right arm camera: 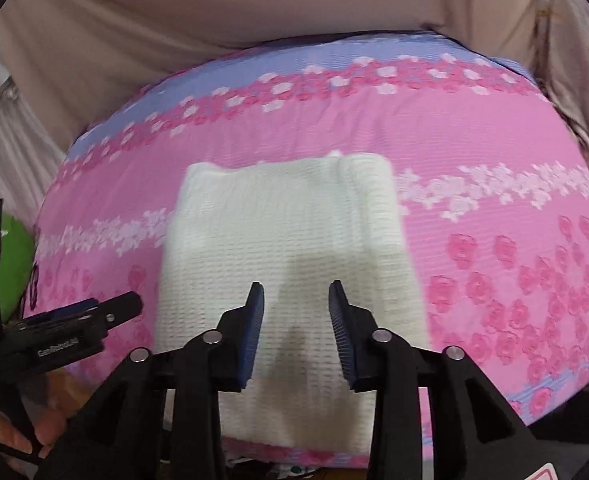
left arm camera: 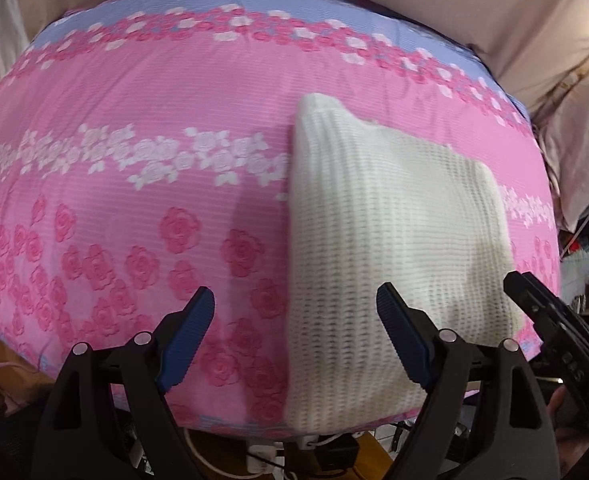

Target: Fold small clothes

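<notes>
A folded cream knit garment lies flat on a pink floral cloth, near its front edge. It also shows in the right wrist view. My left gripper is open and empty, above the garment's left edge, with one finger over the pink cloth and one over the knit. My right gripper is open and empty, above the garment's near middle. The right gripper shows at the right edge of the left wrist view. The left gripper shows at the left of the right wrist view.
The pink and lilac floral cloth covers a raised surface. Beige fabric hangs behind it. A green object sits at the left. Cables and a power strip lie below the front edge.
</notes>
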`<act>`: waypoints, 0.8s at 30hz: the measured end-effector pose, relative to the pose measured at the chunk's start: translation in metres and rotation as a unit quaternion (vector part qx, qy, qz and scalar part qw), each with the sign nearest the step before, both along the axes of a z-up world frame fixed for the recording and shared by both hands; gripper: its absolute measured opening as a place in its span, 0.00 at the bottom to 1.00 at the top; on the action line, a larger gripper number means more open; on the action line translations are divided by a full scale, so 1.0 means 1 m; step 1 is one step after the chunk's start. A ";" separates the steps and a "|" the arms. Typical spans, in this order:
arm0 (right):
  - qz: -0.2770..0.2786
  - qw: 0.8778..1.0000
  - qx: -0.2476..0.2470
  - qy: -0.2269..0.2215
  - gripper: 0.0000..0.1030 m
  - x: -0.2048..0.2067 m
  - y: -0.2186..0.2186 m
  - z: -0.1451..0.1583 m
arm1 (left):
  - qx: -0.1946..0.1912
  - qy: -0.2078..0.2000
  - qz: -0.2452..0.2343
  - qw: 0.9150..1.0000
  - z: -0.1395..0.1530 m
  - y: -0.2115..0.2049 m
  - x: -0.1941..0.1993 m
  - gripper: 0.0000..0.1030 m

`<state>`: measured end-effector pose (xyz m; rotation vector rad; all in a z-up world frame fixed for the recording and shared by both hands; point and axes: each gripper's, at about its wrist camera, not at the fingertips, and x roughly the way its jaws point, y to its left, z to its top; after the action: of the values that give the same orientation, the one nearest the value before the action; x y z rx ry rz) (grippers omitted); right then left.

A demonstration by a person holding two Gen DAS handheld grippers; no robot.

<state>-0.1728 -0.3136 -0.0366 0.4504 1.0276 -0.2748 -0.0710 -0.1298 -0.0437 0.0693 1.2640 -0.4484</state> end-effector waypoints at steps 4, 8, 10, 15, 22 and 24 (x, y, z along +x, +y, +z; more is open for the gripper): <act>-0.021 0.998 0.049 0.046 0.48 -0.004 -0.028 -0.039 | 0.025 0.000 -0.023 0.999 -0.016 -0.028 -0.004 0.79; -0.026 0.998 0.058 0.006 0.17 -0.007 -0.032 -0.029 | 0.034 0.008 -0.027 0.999 -0.024 -0.039 -0.008 0.79; -0.032 0.998 0.040 -0.022 0.17 -0.013 -0.037 -0.011 | 0.033 0.005 -0.030 0.999 -0.024 -0.041 -0.011 0.79; 0.005 0.998 0.021 0.059 0.21 -0.001 -0.036 -0.063 | 0.042 0.005 -0.030 0.999 -0.030 -0.048 -0.014 0.79; -0.004 0.999 0.013 0.031 0.43 -0.007 -0.037 -0.034 | 0.039 0.006 -0.016 0.999 -0.030 -0.046 -0.012 0.79; -0.002 0.999 0.013 0.037 0.47 -0.008 -0.037 -0.040 | 0.034 0.009 -0.014 0.999 -0.029 -0.046 -0.012 0.79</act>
<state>-0.1807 -0.3509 -0.0770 0.4682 1.1042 -0.2847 -0.0826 -0.1760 -0.0725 0.1400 1.2981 -0.4311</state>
